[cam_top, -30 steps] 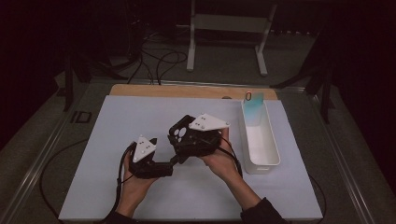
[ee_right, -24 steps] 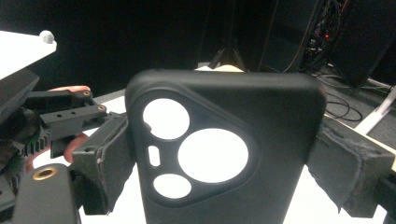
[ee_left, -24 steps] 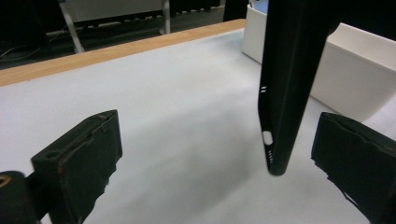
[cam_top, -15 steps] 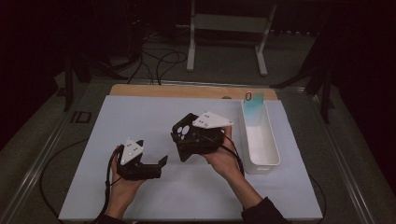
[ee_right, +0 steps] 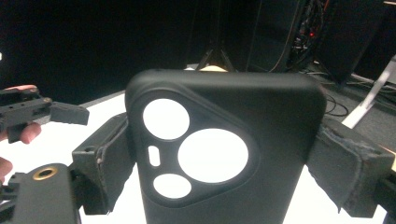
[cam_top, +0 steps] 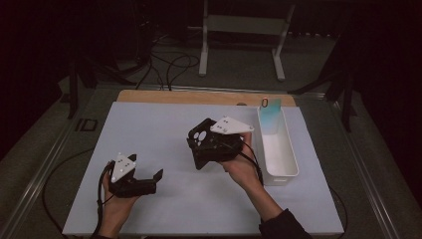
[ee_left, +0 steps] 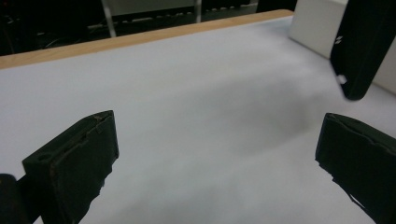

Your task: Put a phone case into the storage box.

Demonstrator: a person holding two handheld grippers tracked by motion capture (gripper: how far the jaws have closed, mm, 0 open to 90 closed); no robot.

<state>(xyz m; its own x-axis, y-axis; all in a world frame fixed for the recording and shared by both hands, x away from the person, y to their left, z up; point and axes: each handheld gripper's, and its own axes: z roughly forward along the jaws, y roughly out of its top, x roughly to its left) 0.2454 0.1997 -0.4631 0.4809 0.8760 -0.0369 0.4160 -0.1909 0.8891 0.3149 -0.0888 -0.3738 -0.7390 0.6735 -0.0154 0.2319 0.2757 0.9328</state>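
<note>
Right gripper view gives us the black phone case point(ee_right: 224, 154) upright and close, its camera cut-outs facing us, clenched at both side edges between the jaws of our right gripper point(ee_right: 224, 163). From the high view, we hold that case point(cam_top: 204, 142) above the white mat point(cam_top: 164, 124), just left of the white bin point(cam_top: 278, 154), where a teal card point(cam_top: 270, 119) leans at the far end. Our left gripper point(cam_top: 152, 181) sits low near the mat's front edge, well apart, jaws spread wide and grasping nothing.
</note>
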